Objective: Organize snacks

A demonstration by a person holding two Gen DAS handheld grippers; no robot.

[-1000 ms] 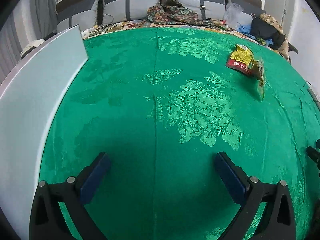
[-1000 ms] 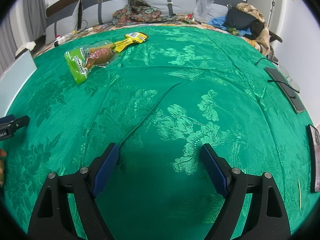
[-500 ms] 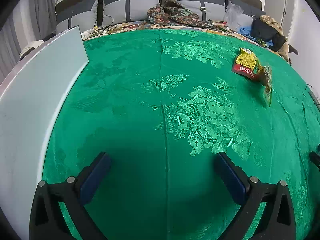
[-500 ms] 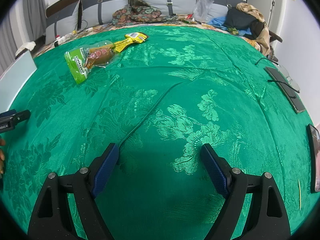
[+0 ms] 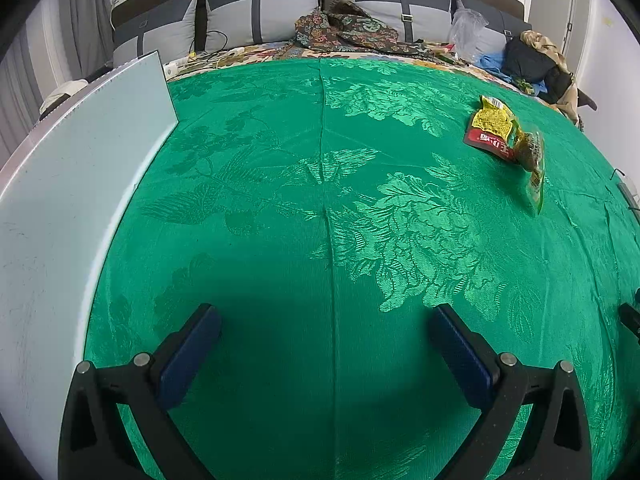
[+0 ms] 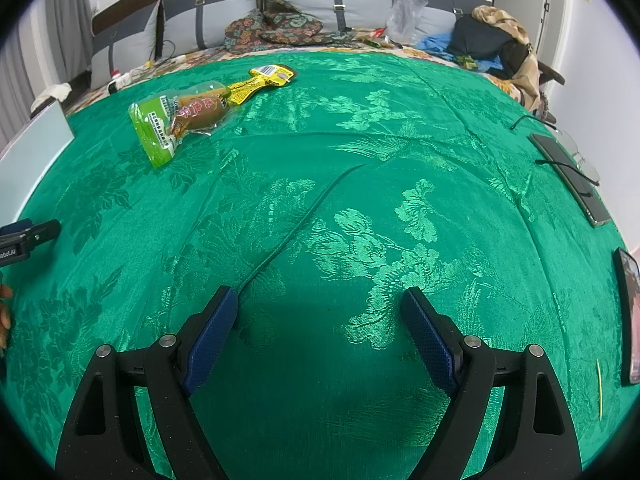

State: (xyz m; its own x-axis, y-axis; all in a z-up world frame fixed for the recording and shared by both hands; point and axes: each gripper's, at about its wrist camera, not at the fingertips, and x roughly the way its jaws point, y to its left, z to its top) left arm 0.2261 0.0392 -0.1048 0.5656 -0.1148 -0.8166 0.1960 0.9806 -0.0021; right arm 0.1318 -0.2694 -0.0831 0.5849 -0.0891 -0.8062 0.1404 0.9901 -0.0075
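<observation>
Two snack packets lie touching on the green patterned cloth [image 6: 360, 184]. One is a green packet with a brown sausage inside [image 6: 180, 118] [image 5: 534, 160]; the other is a yellow and red packet [image 6: 262, 80] [image 5: 490, 126]. In the right wrist view they sit far off at the upper left; in the left wrist view, far off at the upper right. My right gripper [image 6: 319, 306] hovers open over bare cloth, nothing between its blue pads. My left gripper [image 5: 326, 322] is also open and holds nothing; its tip [image 6: 30, 236] shows at the right wrist view's left edge.
A pale flat board [image 5: 68, 200] runs along the cloth's left side. Phones or tablets [image 6: 572, 176] with a cable lie at the right edge, and another dark device [image 6: 630, 316] sits nearer. Pillows [image 5: 260, 20], patterned fabric and bags [image 6: 488, 44] crowd the far end.
The left wrist view has shifted a little, so the snack packets sit slightly further right and lower in it. The right wrist view is unchanged. Both grippers stay open.
</observation>
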